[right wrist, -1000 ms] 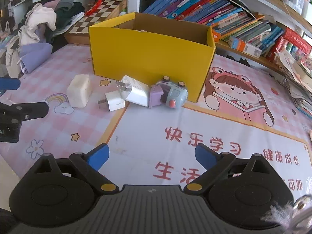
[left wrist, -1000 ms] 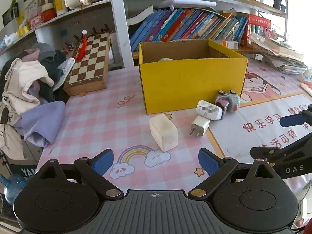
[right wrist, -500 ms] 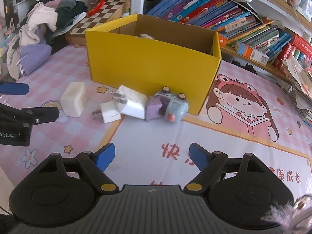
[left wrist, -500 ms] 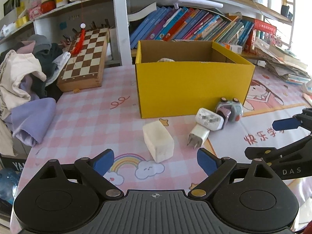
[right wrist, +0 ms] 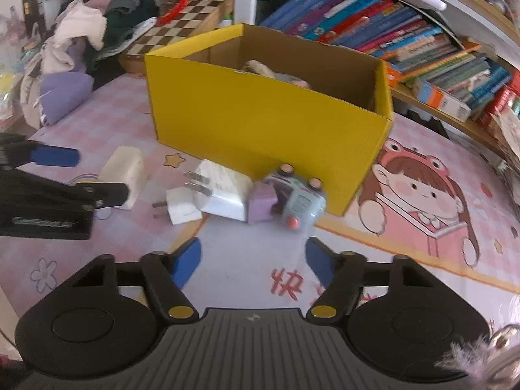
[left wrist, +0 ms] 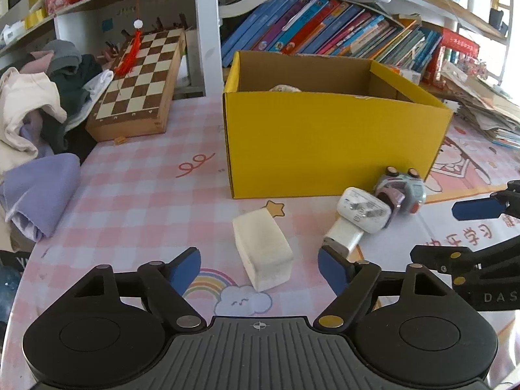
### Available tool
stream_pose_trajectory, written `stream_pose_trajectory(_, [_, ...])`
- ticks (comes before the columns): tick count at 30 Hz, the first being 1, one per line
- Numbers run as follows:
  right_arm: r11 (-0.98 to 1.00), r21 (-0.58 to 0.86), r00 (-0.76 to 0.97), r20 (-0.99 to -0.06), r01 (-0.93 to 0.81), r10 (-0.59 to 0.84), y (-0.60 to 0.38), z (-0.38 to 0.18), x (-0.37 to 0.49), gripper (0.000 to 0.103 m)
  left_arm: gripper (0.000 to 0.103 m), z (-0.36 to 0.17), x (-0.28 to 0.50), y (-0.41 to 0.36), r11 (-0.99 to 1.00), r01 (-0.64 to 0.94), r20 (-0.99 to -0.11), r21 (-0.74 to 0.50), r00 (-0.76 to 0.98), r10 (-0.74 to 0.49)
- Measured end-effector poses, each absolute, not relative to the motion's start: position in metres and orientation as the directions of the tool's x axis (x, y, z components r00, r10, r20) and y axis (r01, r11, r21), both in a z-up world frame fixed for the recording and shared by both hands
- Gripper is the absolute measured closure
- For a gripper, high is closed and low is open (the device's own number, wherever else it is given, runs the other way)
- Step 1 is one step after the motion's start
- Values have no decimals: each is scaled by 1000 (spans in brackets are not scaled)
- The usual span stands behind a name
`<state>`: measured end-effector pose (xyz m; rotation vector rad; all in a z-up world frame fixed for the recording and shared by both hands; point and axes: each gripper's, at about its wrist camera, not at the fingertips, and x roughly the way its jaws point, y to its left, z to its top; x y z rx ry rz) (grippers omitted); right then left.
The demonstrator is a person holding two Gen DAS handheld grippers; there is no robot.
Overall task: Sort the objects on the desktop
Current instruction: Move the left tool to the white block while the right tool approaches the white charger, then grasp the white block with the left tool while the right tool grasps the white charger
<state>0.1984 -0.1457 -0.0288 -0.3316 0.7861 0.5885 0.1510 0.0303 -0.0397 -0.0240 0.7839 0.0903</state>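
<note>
A cream-white block (left wrist: 262,251) lies on the pink checked mat, between the blue fingertips of my left gripper (left wrist: 260,269), whose jaws are closing without touching it. Right of it lie a small white plug (left wrist: 344,238), a larger white charger (left wrist: 364,210) and a grey-and-purple toy car (left wrist: 401,190), all before the yellow cardboard box (left wrist: 328,143). My right gripper (right wrist: 254,261) hovers just short of the toy car (right wrist: 294,196) and charger (right wrist: 224,191); its jaws are closing with nothing between them. The box (right wrist: 260,117) holds a few soft items.
A wooden chessboard (left wrist: 139,84) leans at the back left beside a heap of clothes (left wrist: 35,120). Shelves of books (left wrist: 325,32) run behind the box, and stacked papers (left wrist: 481,110) lie at the right. The right gripper's fingers (left wrist: 477,209) show at the left view's right edge.
Both grippers have moved forward toward the objects and both have narrowed. The white block now sits between the left fingertips; the toy car and charger lie closer to the right gripper.
</note>
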Motion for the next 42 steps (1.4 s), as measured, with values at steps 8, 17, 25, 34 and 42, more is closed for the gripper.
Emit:
stream_pose_trajectory(8, [682, -188, 556, -743, -707, 372, -112, -36, 205, 50, 49, -52, 169, 38, 994, -104, -738, -12, 672, 62])
stream_pose_trajectory(17, [469, -448, 628, -691, -761, 359, -85, -52, 194, 57, 73, -53, 170, 37, 995, -95, -744, -35, 667, 37])
stream_pose_trajectory(25, [398, -503, 633, -691, -768, 349, -77, -63, 199, 68, 76, -52, 167, 40, 994, -104, -745, -46, 666, 35])
stream_pose_trajectory(34, [542, -358, 602, -702, -760, 381, -96, -38, 210, 79, 78, -40, 156, 50, 991, -119, -723, -66, 690, 34])
stream_pose_trajectory(42, [711, -87, 514, -752, -698, 412, -123, -20, 213, 79, 78, -21, 145, 50, 994, -85, -682, -71, 732, 14])
